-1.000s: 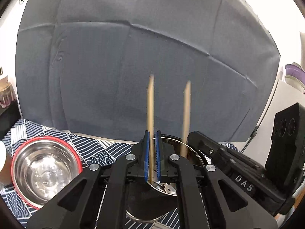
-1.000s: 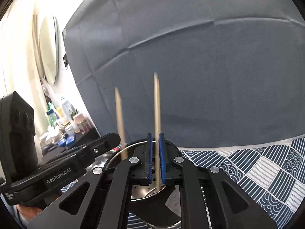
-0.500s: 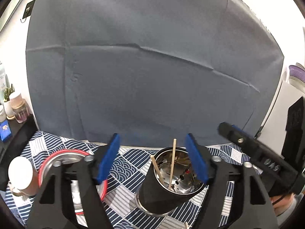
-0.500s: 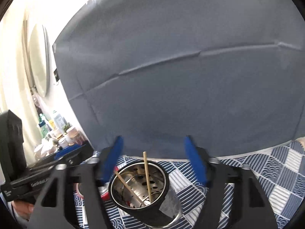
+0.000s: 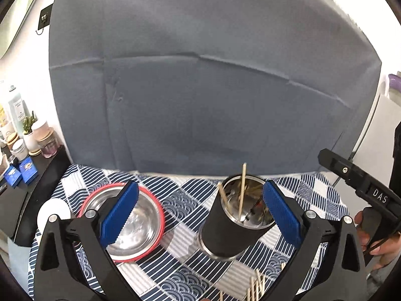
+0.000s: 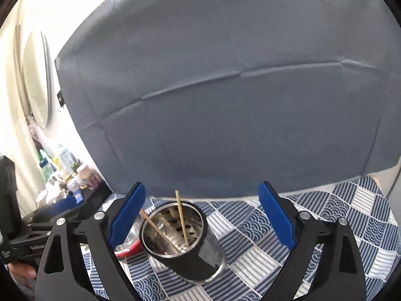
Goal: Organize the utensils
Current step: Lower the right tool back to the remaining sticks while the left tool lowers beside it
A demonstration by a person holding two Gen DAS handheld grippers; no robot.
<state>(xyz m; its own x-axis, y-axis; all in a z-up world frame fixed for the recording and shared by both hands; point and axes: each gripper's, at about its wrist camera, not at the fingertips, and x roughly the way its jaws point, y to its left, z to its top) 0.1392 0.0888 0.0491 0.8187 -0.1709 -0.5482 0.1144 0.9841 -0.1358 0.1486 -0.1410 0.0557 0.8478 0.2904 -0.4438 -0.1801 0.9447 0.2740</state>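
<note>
Left wrist view, left to right. White round lid or cup point(image 5: 53, 212) at far left on the patterned cloth point(image 5: 183, 200) covering the worktop. Next, steel bowl with red rim point(image 5: 136, 228), partly behind the left blue pad. Left gripper point(image 5: 199, 213): fingers point(image 5: 119, 215) spread wide, holding nothing, raised above the cloth and pitched slightly downward. Black utensil holder point(image 5: 233, 233) with perforated steel liner stands upright between the pads, nearer the right one. Two chopsticks point(image 5: 241, 193) stand in it: one near vertical, one leaning left against the rim. More loose chopsticks point(image 5: 258, 286) lie on the cloth at the bottom edge, in front of the holder; blurred, count unclear. At far right, the other gripper's black body, with part of the right hand point(image 5: 371, 238) on its handle.

Right wrist view. Left hand point(image 6: 23, 273) low at the left edge, on the left gripper's handle. Right gripper point(image 6: 201, 218): fingers point(image 6: 275, 218) wide apart, empty, above the cloth. The holder sits left of centre between them, tilted in this view, both chopsticks inside. Red-rimmed bowl just beside it, to its left.

Grey backdrop point(image 6: 225, 100) behind.
</note>
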